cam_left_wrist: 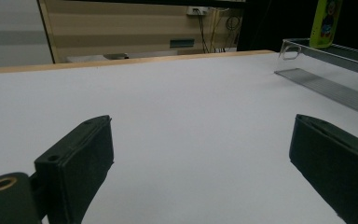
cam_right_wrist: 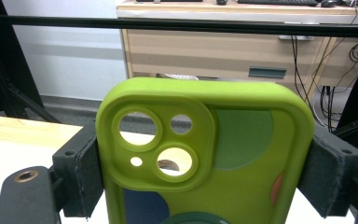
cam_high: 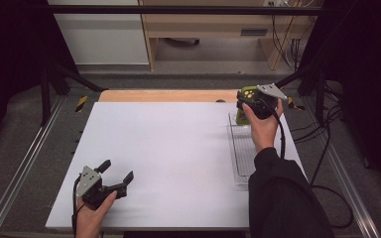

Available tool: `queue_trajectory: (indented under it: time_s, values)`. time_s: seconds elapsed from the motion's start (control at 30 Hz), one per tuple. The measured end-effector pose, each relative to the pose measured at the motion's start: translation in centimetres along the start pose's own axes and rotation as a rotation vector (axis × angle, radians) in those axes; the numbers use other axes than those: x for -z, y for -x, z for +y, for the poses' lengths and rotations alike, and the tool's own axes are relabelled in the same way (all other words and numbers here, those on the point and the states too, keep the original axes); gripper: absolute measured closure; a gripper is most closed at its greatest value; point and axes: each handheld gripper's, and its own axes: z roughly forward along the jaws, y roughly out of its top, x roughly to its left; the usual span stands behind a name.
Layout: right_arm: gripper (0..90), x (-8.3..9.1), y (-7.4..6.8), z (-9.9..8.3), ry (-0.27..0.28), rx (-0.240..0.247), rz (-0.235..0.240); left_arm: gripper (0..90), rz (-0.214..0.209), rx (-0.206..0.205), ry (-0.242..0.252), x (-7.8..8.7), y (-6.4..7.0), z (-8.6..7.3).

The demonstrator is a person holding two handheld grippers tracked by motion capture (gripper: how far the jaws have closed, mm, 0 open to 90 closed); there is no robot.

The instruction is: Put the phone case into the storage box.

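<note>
The white table [cam_high: 168, 148] takes up most of the scene, with a strip of bare wood along its far edge. Over on the right side lies a clear plastic tray [cam_high: 241, 153], long and shallow, running front to back. Above the tray's far end, the right gripper [cam_high: 243, 99] is up off the surface, held in a hand at the end of a dark sleeve [cam_high: 283, 198]. Look at its own view: both black jaws are pressed flat against the two long sides of a lime-green phone case [cam_right_wrist: 205, 163], upright, camera cut-outs facing us, coloured patches on its back. It's a firm hold, with no gap at either side. The left gripper [cam_high: 116, 173] sits low at the near left corner of the table, well apart from the tray. Its jaws are spread wide, with bare white tabletop between them and nothing held.
</note>
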Motion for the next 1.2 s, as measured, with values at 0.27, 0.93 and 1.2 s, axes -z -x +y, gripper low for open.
queue_trajectory:
  time_s: [0.27,0.93,1.2]
  values:
    - [16.0,-0.5,-0.5,-0.3,-0.008,0.008,0.003,5.7,-0.003,-0.001,0.002,0.0,0.0,0.0]
    - [16.0,-1.3,-1.0,-1.7,-0.023,0.011,-0.01,5.7,-0.012,-0.003,0.005,0.0,0.1,0.1]
    - [15.9,-2.2,-1.4,-2.4,-0.025,0.008,-0.031,5.7,-0.013,-0.003,0.005,0.0,0.1,0.1]
